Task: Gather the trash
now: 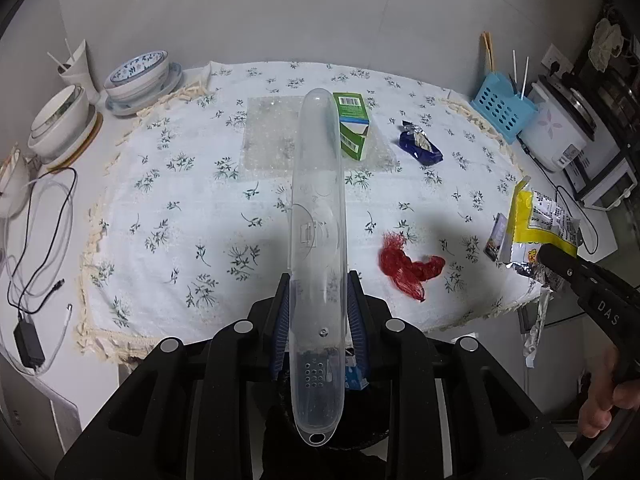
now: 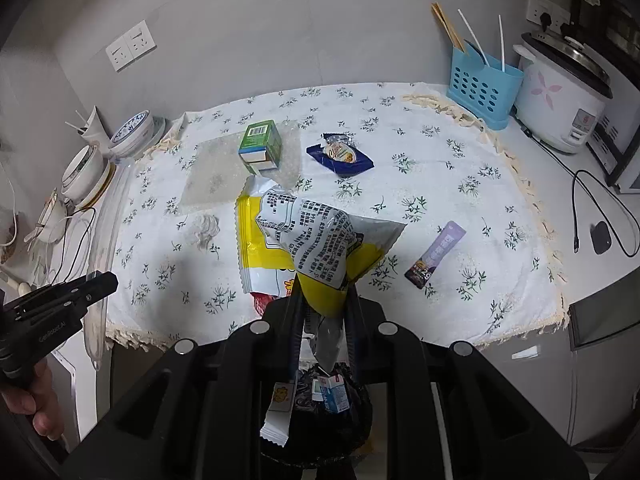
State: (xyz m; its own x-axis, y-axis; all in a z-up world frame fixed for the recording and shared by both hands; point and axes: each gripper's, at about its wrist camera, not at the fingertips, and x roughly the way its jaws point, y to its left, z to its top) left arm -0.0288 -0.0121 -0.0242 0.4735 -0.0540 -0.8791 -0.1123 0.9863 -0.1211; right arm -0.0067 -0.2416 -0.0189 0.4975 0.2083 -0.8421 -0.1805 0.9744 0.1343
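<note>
While the left claw [image 1: 318,308] grips a clear plastic case [image 1: 318,216], the right claw [image 2: 324,304] pinches a yellow snack bag [image 2: 304,240] above the surface [image 2: 460,184].

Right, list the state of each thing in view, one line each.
Left claw: shut on the long clear plastic case.
Right claw: shut on the crumpled yellow snack bag.
Green carton: upright on the cloth.
Blue foil wrapper: torn open, lying flat.
Purple sachet: lying flat.
Red plastic scrap: crumpled.
Black bin bag: open, trash inside.
</note>
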